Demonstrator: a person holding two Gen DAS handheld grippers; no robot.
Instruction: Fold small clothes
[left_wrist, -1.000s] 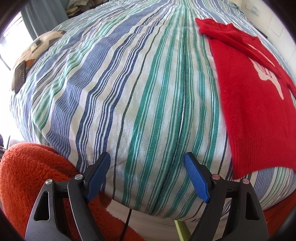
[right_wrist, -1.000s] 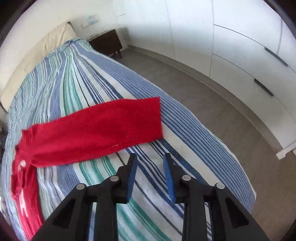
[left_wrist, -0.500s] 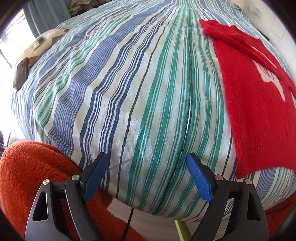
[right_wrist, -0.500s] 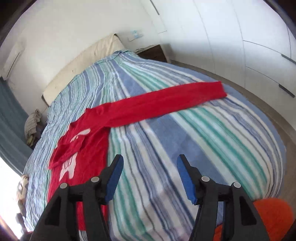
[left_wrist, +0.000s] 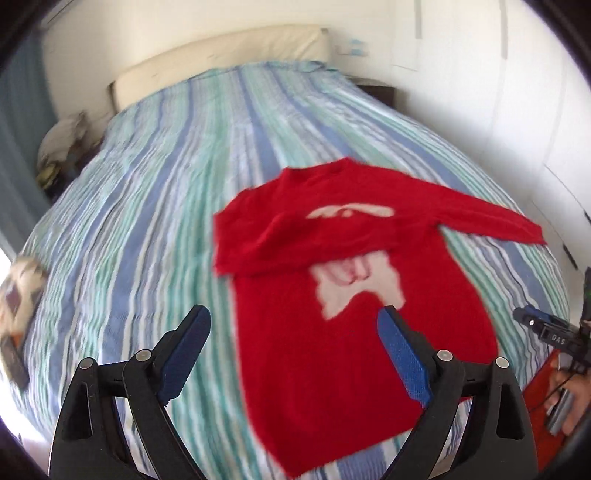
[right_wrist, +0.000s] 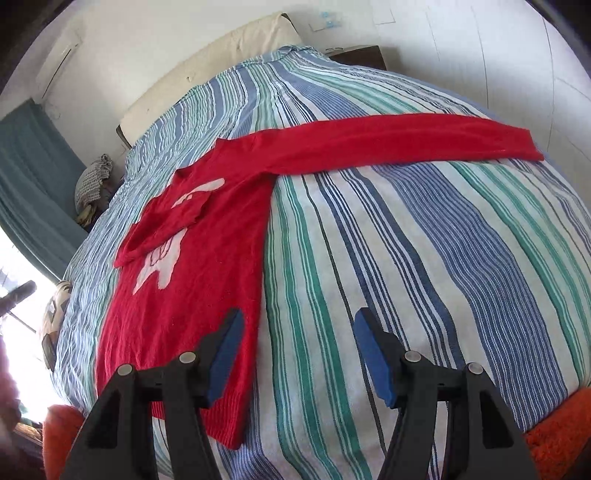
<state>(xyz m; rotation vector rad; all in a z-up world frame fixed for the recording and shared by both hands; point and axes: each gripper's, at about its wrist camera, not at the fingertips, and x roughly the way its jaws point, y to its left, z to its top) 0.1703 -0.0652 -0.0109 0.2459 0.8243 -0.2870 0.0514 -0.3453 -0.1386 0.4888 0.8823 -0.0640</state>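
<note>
Where blur smears, sweater (left_wrist: 354, 295) print illegible

Left gripper (left_wrist: 293, 328): jaws spread wide, just been opening further, nothing between the blue pads (left_wrist: 186, 341); tilted downward.
Right gripper (right_wrist: 297, 349): jaws parted, opened within the last second, nothing between its fingers; tilted downward.
</note>
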